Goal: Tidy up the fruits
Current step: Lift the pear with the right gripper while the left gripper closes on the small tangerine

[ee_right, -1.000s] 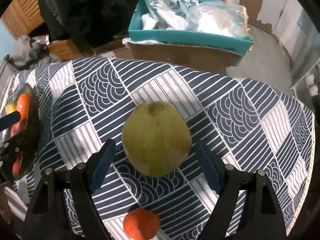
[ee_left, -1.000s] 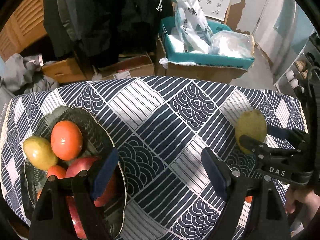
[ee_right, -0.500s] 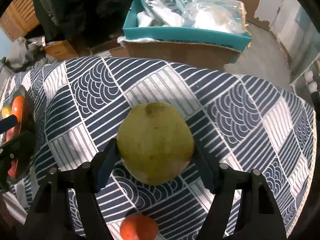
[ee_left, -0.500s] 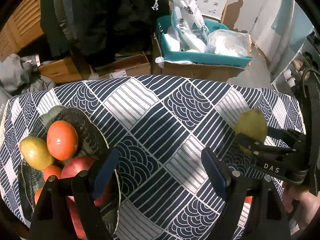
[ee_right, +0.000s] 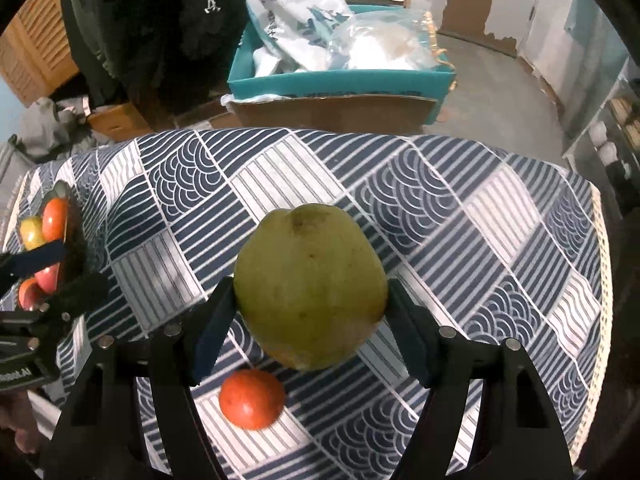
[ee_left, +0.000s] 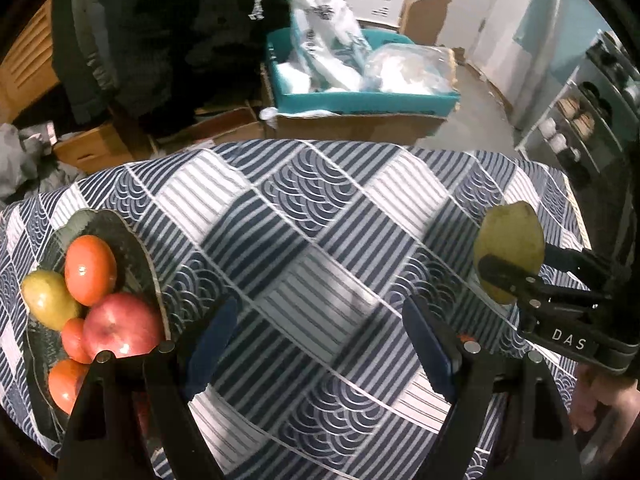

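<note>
My right gripper (ee_right: 310, 320) is shut on a large yellow-green pear (ee_right: 310, 284) and holds it above the patterned tablecloth (ee_right: 460, 216). The pear also shows at the right in the left wrist view (ee_left: 510, 244). A small orange fruit (ee_right: 252, 398) lies on the cloth below the pear. My left gripper (ee_left: 320, 344) is open and empty, just right of a glass bowl (ee_left: 132, 240). The bowl holds a red apple (ee_left: 120, 330), oranges (ee_left: 90, 264) and a small yellow-green fruit (ee_left: 46, 298). The bowl shows far left in the right wrist view (ee_right: 60, 190).
Beyond the table's far edge stands a teal and cardboard box (ee_left: 360, 108) full of white bags. Dark clothing (ee_left: 160, 40) hangs behind it. A white rack with jars (ee_left: 576, 128) stands at the right. Wooden crates (ee_left: 92, 148) sit on the floor at the left.
My right gripper closed on the pear and lifted it off the cloth. My left gripper drew back a little from the bowl, staying open.
</note>
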The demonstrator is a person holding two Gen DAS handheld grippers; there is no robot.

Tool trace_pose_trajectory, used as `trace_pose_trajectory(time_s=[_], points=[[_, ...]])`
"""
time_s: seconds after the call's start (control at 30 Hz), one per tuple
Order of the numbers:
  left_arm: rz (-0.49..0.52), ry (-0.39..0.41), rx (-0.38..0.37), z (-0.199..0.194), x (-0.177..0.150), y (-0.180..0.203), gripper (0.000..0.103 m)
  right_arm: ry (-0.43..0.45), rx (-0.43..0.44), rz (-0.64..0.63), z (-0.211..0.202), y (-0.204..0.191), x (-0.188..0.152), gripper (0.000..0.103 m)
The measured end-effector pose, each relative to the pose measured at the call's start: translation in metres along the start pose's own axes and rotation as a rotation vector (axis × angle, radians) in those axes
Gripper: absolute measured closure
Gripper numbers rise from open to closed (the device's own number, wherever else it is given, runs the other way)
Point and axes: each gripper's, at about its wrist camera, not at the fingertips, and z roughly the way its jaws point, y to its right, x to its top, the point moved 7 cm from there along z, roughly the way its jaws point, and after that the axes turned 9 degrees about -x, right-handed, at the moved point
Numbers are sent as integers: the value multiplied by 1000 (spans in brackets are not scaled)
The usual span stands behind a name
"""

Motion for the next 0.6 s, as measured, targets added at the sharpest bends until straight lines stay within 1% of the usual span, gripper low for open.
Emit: trace_pose_trajectory(time_s=[0.17,0.33,0.6], points=[[48,-9,-11,-1,-7,22,17,14,-11,20,-14,13,-10,29],[56,-37,-51,7,-19,42,17,21,-24,34,-24,31,-25,29],[78,-118,-101,32,-41,75,17,19,-27,89,-31,63,-50,29]])
